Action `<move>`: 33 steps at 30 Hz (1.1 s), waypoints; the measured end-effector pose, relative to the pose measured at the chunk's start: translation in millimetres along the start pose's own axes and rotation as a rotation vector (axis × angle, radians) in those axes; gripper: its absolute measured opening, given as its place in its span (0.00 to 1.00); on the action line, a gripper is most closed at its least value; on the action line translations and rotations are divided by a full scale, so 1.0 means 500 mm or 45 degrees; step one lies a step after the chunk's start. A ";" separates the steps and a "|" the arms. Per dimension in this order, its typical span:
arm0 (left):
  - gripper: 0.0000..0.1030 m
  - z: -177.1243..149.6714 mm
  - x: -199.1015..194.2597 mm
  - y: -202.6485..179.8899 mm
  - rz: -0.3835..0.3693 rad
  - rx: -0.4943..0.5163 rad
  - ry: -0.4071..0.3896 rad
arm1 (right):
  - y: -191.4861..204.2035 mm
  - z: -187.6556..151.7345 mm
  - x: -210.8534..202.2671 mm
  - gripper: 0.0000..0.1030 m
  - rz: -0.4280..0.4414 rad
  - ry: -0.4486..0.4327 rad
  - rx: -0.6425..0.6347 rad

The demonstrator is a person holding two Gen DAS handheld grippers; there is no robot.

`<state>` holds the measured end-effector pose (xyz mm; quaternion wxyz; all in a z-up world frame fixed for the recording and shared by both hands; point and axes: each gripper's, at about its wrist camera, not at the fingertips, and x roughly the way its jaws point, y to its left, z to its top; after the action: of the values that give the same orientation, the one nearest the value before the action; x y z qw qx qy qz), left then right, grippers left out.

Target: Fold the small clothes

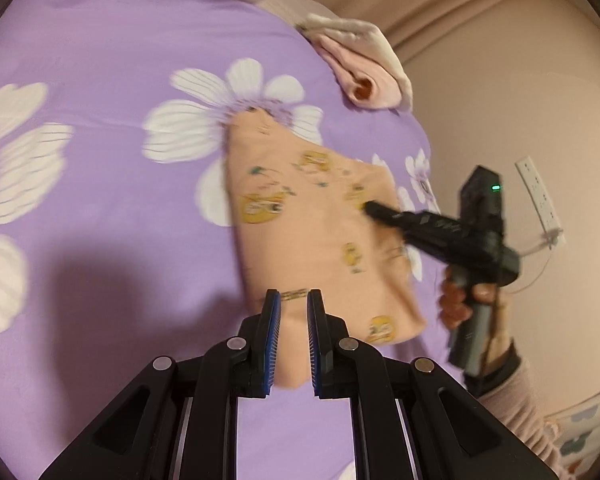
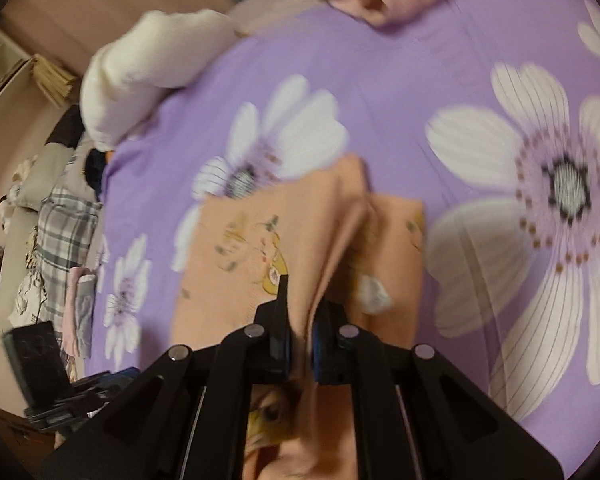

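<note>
Left hand-held gripper (image 1: 294, 300): spread, over garment (image 1: 312, 216).
Right hand-held gripper (image 2: 300, 300): pinching garment fold.
Nearby: pink cloth (image 1: 364, 80) at bed (image 1: 100, 60) edge.

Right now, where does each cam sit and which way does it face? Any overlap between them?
Left wrist: on the left gripper, looking over the peach garment on the purple floral sheet; shows its own fingers, the right gripper and the holding hand.
Right wrist: on the right gripper, clamped on a garment fold; own fingers only.
Shared: garment, sheet, pink folded clothes.
</note>
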<state>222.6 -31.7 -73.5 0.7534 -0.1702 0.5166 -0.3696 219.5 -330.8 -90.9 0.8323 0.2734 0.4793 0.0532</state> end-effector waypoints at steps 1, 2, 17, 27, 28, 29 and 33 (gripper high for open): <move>0.08 0.006 0.015 -0.014 -0.009 0.010 0.008 | -0.011 -0.003 0.005 0.11 0.020 0.001 0.017; 0.08 0.005 0.022 -0.023 -0.018 0.021 0.014 | -0.018 -0.005 0.007 0.12 0.043 0.001 0.034; 0.08 -0.017 0.135 -0.063 -0.018 0.090 0.158 | -0.059 0.036 -0.054 0.32 0.376 -0.326 0.239; 0.08 -0.005 0.094 -0.062 -0.027 0.072 0.101 | 0.083 -0.089 -0.122 0.23 0.127 -0.161 -0.338; 0.08 -0.004 0.087 -0.059 -0.021 0.064 0.090 | 0.093 -0.106 -0.127 0.24 0.134 -0.142 -0.371; 0.08 -0.006 0.079 -0.056 -0.018 0.059 0.085 | 0.096 -0.120 -0.134 0.25 0.147 -0.134 -0.389; 0.08 -0.018 0.059 -0.052 0.023 0.068 0.082 | 0.090 -0.153 -0.156 0.27 0.188 -0.116 -0.366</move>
<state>210.1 -69.6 -79.6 0.7440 -0.1332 0.5320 -0.3818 122.5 -289.4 -38.1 0.8775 0.1879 0.4072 0.1696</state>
